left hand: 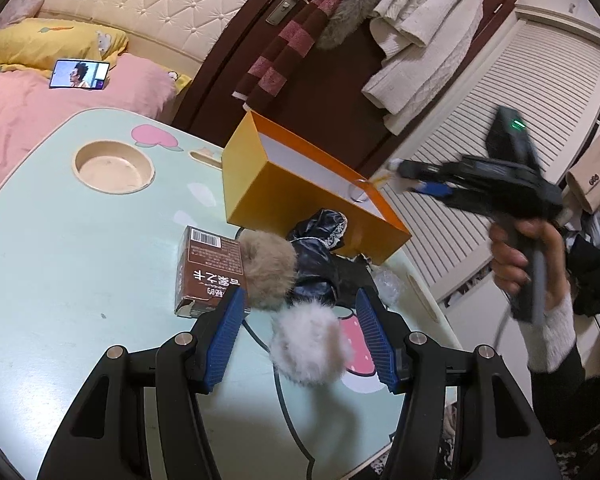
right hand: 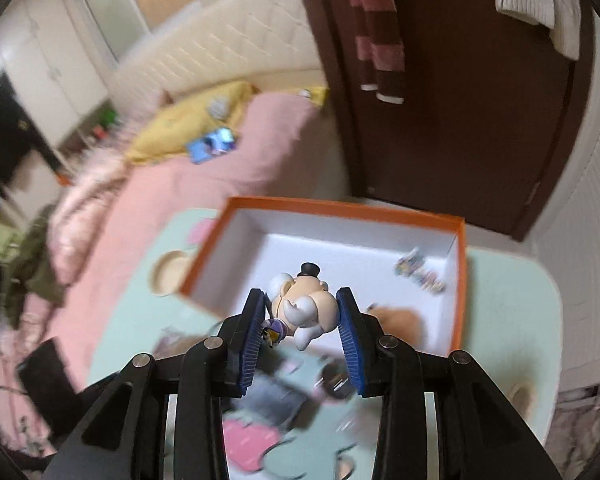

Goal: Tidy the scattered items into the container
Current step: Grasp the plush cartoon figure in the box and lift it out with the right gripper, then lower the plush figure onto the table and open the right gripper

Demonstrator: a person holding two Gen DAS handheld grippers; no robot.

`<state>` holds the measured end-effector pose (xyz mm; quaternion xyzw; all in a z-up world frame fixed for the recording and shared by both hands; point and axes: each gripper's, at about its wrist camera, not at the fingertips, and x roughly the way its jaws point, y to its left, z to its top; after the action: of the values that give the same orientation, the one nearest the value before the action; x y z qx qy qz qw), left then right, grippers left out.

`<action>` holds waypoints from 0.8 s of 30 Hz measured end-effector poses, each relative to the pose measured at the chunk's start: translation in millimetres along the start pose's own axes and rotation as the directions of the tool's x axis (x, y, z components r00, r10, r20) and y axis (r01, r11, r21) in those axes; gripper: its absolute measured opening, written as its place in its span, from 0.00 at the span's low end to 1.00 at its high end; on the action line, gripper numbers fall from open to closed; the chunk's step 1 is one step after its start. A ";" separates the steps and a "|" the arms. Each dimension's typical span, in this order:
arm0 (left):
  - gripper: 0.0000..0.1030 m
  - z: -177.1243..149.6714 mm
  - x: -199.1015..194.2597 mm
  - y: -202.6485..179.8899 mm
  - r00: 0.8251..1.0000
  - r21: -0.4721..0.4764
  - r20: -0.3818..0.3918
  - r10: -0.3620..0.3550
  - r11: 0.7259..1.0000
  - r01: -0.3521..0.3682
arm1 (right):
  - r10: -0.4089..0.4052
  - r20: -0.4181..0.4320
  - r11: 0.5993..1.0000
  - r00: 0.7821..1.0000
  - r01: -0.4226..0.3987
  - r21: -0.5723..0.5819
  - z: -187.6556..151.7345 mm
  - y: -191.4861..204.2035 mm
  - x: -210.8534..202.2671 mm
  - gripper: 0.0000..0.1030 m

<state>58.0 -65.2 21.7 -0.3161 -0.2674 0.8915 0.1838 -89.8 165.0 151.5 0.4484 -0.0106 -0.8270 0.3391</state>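
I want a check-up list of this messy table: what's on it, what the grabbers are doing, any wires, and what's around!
Surface: mint cartoon table with a round cup recess.
Job's things: orange box, open, small bits inside; toy figure; white pom-pom; tan pom-pom; black shiny item; brown carton.
Clutter: crinkled clear plastic near the table edge.
Grippers: right gripper holds the figure over the box's near edge; left gripper open around the white pom-pom, pads not touching.
Cables: nothing seen clearly.
Surroundings: pink bed, phone, brown door with hanging clothes.
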 end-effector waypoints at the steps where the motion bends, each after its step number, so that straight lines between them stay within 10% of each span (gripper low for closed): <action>1: 0.57 0.1 0.6 1.0 1.000 -0.006 -0.003 -0.002 1.000 0.002 | 0.026 -0.001 1.000 1.000 -0.026 0.011 -6.2 3.3 1.1 0.34; 9: 0.57 -0.3 1.8 3.4 1.000 -0.025 0.002 -0.005 1.000 0.005 | 0.022 -0.038 0.999 0.999 -0.020 0.042 -77.2 -2.0 1.5 0.33; 24: 0.57 -3.7 7.2 4.4 1.000 -0.035 -0.009 0.027 0.999 -0.027 | 0.021 -0.050 0.995 0.999 -0.016 0.094 -106.3 -27.6 37.2 0.26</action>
<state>54.4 -63.8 13.2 -0.3269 -0.2780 0.8876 0.1672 -39.1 195.5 51.8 0.4844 -0.0450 -0.8108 0.3255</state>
